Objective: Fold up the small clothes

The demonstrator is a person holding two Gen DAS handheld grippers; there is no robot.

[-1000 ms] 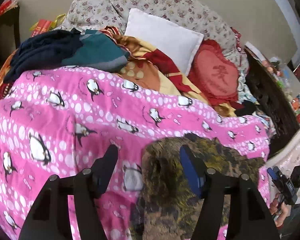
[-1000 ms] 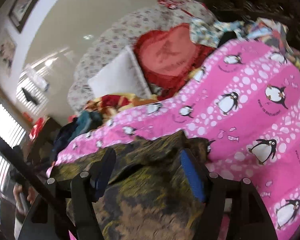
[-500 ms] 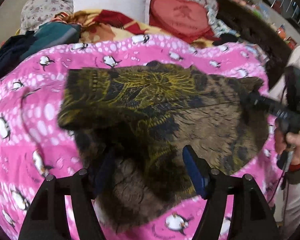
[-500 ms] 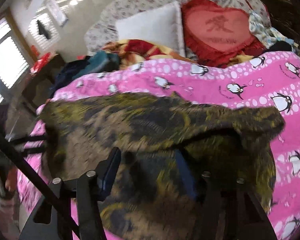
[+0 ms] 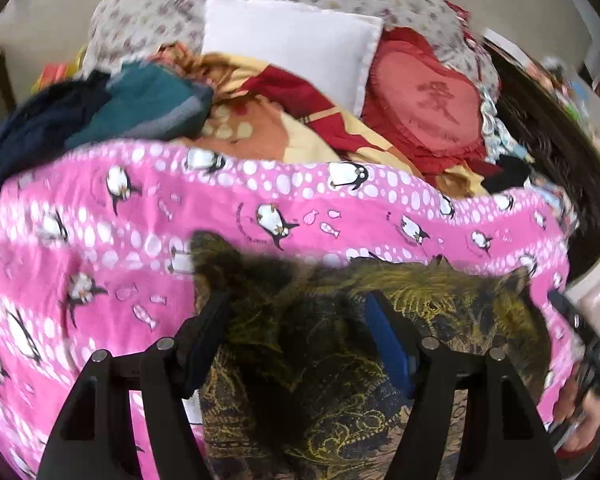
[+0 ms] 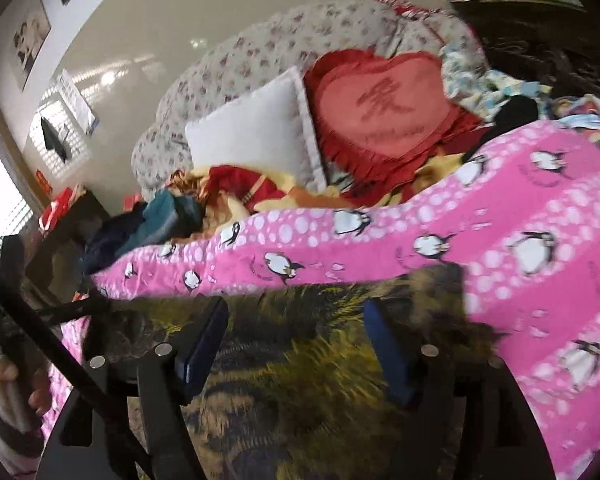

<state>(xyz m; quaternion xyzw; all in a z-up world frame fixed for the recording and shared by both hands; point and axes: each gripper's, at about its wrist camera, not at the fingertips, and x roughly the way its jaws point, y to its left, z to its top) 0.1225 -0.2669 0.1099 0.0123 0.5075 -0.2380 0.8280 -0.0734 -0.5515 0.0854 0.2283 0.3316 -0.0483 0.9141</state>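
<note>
- Hovering with jaws wide, left gripper [image 5: 296,336] pinches nothing; dark yellow-patterned garment [image 5: 340,380] lies under it on the pink penguin blanket [image 5: 100,216].
- Right gripper [image 6: 296,340] is opening, cloth beneath the jaws, unclamped.
- Garment's long axis runs 9 to 3; far edge at 12 of both grippers, neither clearly nearer.

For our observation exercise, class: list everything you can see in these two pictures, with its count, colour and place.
Small garment: one, dark with yellow pattern, on the pink blanket under both tongs.
Blanket: one, pink with penguins, covering the bed.
Pillow: one, white, at the head.
Heart cushion: one, red, beside the pillow.
Clothes pile: dark blue and teal, behind the blanket.
Floral bedding: white with small flowers, behind the pillow.
Left tongs: black, open above the garment.
Right tongs: black, jaws opening, garment below.
</note>
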